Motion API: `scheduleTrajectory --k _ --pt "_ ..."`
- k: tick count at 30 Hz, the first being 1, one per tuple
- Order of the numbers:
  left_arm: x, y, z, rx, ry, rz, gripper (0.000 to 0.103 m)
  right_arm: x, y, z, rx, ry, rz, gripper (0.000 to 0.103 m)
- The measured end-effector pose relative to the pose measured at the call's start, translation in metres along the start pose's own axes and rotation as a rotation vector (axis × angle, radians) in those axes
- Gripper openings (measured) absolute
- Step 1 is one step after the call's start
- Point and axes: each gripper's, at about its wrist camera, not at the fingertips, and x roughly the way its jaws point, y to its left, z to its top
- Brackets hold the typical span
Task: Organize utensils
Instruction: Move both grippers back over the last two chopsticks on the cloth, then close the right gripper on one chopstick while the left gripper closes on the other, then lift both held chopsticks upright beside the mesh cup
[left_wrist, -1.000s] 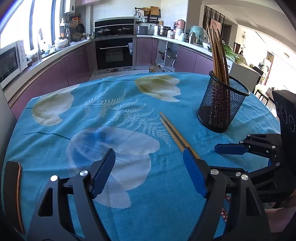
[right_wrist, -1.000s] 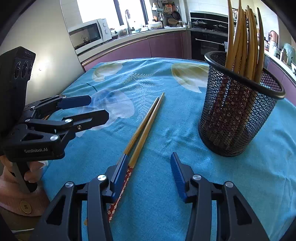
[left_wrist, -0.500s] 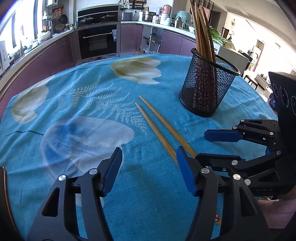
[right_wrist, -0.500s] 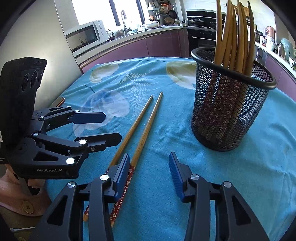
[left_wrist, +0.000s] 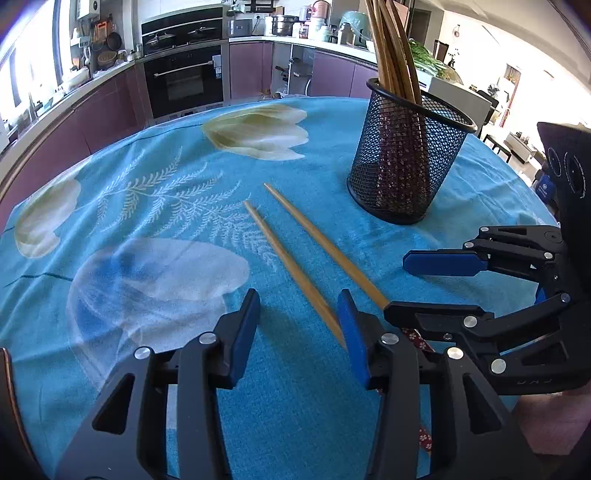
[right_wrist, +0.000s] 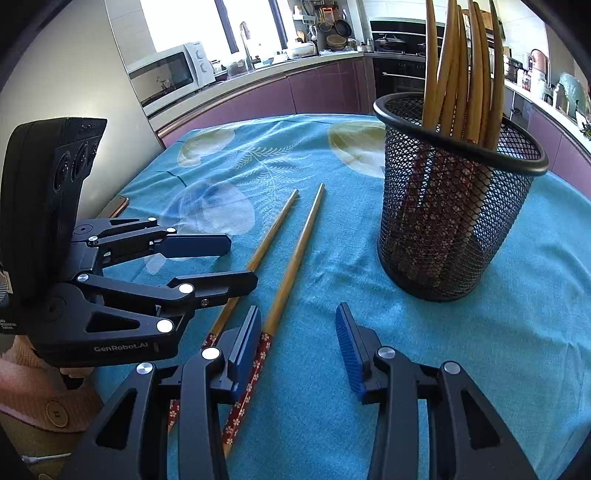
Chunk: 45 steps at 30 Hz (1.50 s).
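Observation:
Two bamboo chopsticks with red patterned ends lie side by side on the blue cloth, the left chopstick (left_wrist: 291, 266) (right_wrist: 266, 240) and the right chopstick (left_wrist: 325, 245) (right_wrist: 295, 258). A black mesh holder (left_wrist: 402, 173) (right_wrist: 450, 229) with several chopsticks upright in it stands beyond them on the right. My left gripper (left_wrist: 299, 332) (right_wrist: 236, 263) is low over the left chopstick, jaws closing, its right finger over the stick and no pad pressing on it. My right gripper (right_wrist: 297, 339) (left_wrist: 399, 284) is open, with the right chopstick just inside its left finger.
The round table (left_wrist: 129, 206) wears a blue flowered cloth. A brown-edged flat object (right_wrist: 116, 205) lies at its left rim. A pink sleeve (right_wrist: 37, 387) shows under the left gripper. Kitchen counters, an oven and a microwave stand beyond the table.
My left gripper has come forward and down towards the chopsticks and its jaws have narrowed. The two chopsticks lie further apart than before. The right gripper has barely moved.

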Motion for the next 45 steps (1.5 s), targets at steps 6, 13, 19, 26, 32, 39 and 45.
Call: scheduleTrajectory --k 6,13,19,26,32,39,45 --pt "0.002 0.003 0.003 0.006 0.002 0.0 0.032 0.005 0.001 0.005 0.001 -0.005 -0.004 0.04" --pt "0.006 0.007 0.009 0.0 -0.004 0.009 0.025 0.014 0.005 0.014 -0.022 -0.008 -0.025 0.035" --pt "0.007 0.01 0.01 -0.012 -0.007 0.011 0.019 0.018 0.002 0.019 -0.016 -0.011 -0.039 0.024" --pt "0.006 0.012 0.011 -0.025 -0.015 0.011 0.015 0.017 -0.006 0.018 0.039 -0.014 -0.004 0.011" --pt "0.003 0.011 0.009 -0.021 -0.027 0.005 0.01 0.013 -0.014 0.013 0.103 -0.021 0.041 0.005" --pt "-0.001 0.008 0.007 -0.012 -0.032 0.0 0.004 0.001 -0.016 0.013 0.117 -0.049 0.064 0.005" --pt "0.0 0.011 0.007 -0.027 -0.02 0.022 0.034 0.004 -0.012 0.014 0.102 -0.04 0.064 0.005"
